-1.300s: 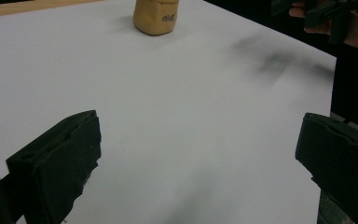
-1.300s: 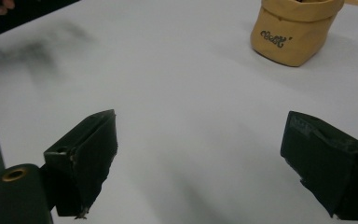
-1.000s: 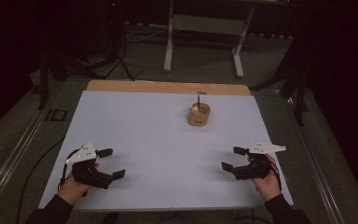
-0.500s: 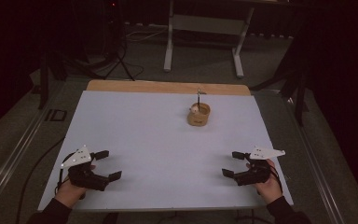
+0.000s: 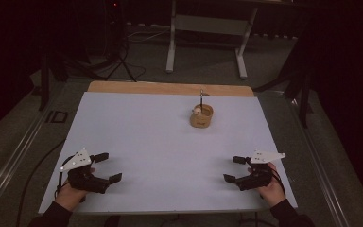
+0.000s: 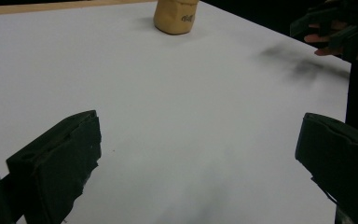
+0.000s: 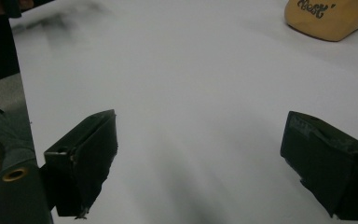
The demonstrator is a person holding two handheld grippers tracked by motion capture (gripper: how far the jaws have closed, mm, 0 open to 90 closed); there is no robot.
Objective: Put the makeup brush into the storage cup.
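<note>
- Toward the far edge of the white table, right of its middle, stands a small tan cup, upright and alone on the bare surface.
- Inside the cup, the high view shows something pale near the rim and a thin dark stick rising straight up out of it; what the pale thing is cannot be told at this size.
- From the left gripper view, the cup's tan side carries a small dark mark, and its top is cut off by the frame edge, so its contents are hidden there.
- From the right gripper view, the cup's lower part shows dark script lettering on its side; its opening is again out of frame.
- At the near left corner, the left gripper rests low over the table in the person's hand, its two black jaws spread wide with bare table between them.
- At the near right corner, the right gripper is held the same way, jaws wide apart and gripping nothing.
- Both grippers are well apart from the cup and from each other, and both point inward across the table.
- Beyond the white surface, a strip of wooden board shows along the table's far edge.
</note>
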